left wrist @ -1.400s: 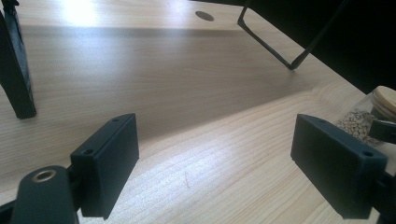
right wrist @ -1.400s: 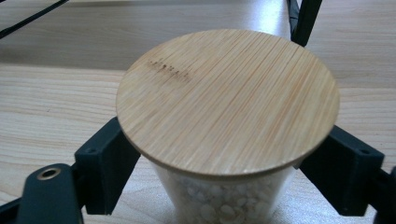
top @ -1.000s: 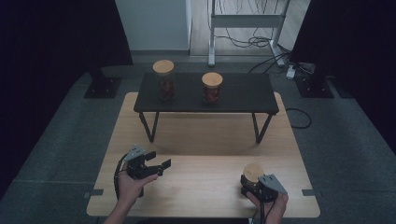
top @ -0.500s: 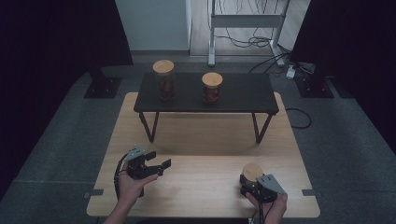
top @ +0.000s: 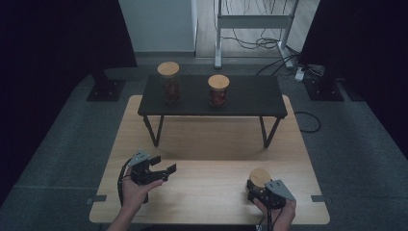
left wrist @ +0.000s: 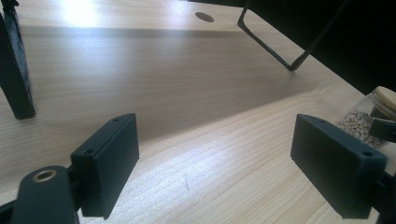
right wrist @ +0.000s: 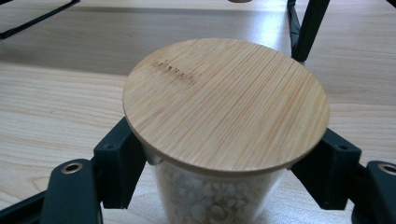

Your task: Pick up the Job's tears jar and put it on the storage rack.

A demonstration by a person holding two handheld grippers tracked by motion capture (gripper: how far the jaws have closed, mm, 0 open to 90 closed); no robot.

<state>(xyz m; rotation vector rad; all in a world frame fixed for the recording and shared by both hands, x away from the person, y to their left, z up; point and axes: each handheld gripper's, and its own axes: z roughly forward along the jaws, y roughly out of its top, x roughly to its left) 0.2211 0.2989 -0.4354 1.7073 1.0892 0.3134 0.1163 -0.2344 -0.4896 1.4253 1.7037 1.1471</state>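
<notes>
The right gripper (right wrist: 219,186) has its two black jaws clamped on the glass body of a jar (right wrist: 219,200) of pale grains, just under its round bamboo lid (right wrist: 226,105); in the high view this jar (top: 259,179) stands at the lower right of the wooden table (top: 207,144). The left gripper (top: 161,169), lower left, holds its jaws wide apart over bare wood. Two more jars (top: 169,83) stand on the black shelf (top: 250,94) above.
</notes>
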